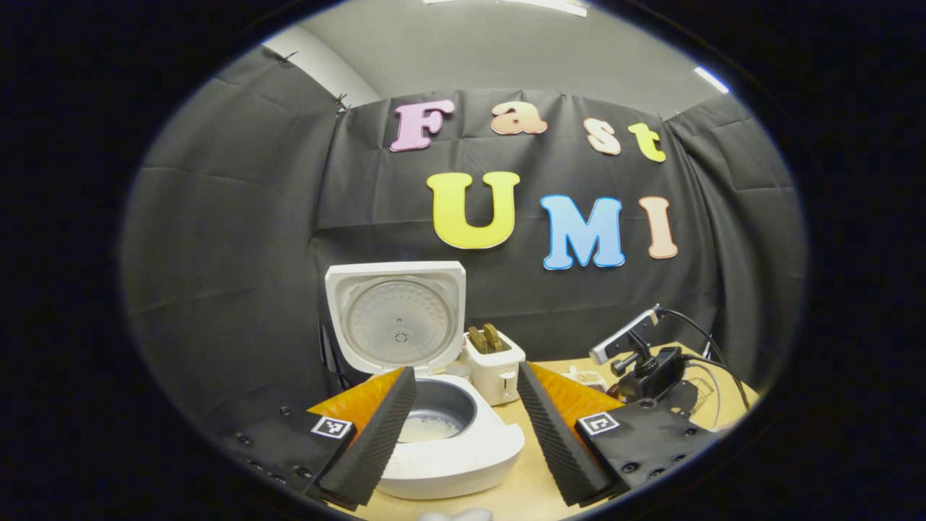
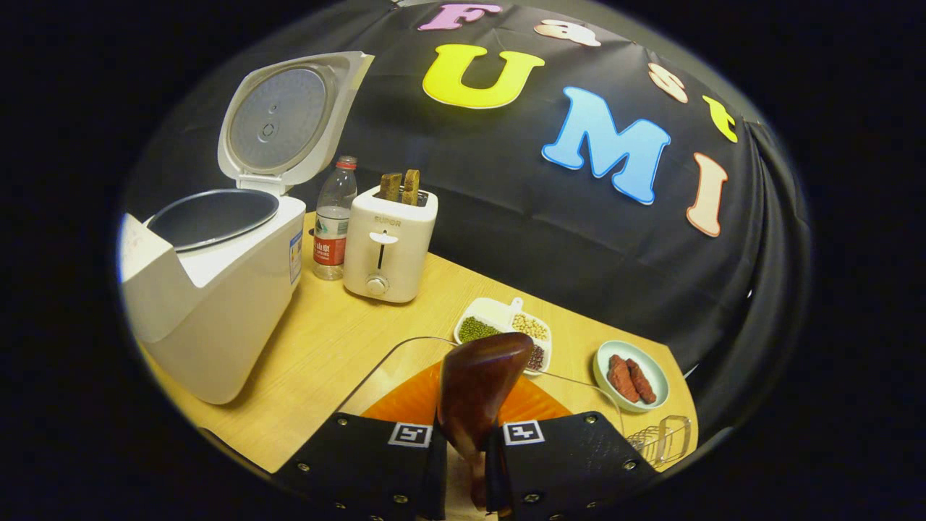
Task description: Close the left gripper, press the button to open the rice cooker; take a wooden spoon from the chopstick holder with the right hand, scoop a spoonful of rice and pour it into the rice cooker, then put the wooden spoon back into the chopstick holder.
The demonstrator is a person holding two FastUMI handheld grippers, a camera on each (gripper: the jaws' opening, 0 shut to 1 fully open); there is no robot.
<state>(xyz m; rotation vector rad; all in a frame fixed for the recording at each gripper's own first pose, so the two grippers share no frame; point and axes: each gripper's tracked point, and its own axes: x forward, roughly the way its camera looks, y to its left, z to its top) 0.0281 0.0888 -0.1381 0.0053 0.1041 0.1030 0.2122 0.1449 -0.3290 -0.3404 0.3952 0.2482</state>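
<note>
The right gripper (image 2: 465,463) held the wooden spoon (image 2: 479,391) by its handle, a light, stiff, smooth thing likely to swivel unless pinched firmly, right of the open rice cooker (image 2: 217,289), while the left gripper (image 1: 463,427) gaped wide.

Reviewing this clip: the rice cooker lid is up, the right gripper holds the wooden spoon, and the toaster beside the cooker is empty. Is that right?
Not quite. The toaster is not empty: two brown slices stick up from its slots, as the right gripper view shows. The rice cooker lid is up, and the right gripper holds the wooden spoon.
</note>
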